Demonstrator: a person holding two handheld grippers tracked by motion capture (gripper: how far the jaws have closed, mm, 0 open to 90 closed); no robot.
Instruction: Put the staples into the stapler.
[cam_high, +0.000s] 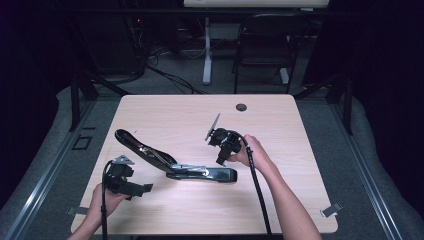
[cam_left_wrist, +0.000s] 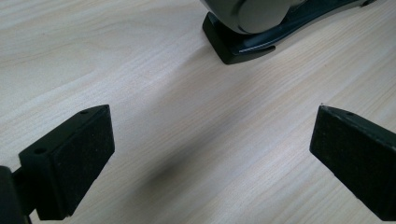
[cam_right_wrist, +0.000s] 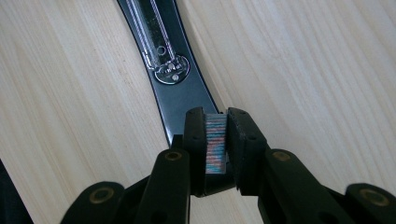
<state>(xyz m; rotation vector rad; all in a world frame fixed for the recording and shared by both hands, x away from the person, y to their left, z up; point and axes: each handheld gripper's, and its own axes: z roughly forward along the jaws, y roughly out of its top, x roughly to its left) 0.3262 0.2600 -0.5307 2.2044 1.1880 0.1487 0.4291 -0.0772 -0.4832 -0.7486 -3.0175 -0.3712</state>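
Observation:
A black stapler (cam_high: 200, 173) lies opened out flat on the wooden table (cam_high: 280, 130), its upper arm (cam_high: 142, 147) angled toward the far left. My right gripper (cam_high: 222, 160) hovers over the stapler's right end, shut on a thin multicoloured strip of staples (cam_right_wrist: 215, 142). In the right gripper view the strip stands on edge between the jaws (cam_right_wrist: 216, 116), just above the stapler's black arm and its metal plate (cam_right_wrist: 170, 70). My left gripper (cam_high: 145, 189) sits low near the front left, open. Its pads (cam_left_wrist: 84, 158) are wide apart over bare wood, short of the stapler's end (cam_left_wrist: 243, 37).
A small black grommet hole (cam_high: 241, 107) sits near the table's far edge. Beyond the table stand a black folding chair (cam_high: 265, 45) and a white desk leg (cam_high: 206, 50). Grey tabs (cam_high: 331, 210) lie at the front corners.

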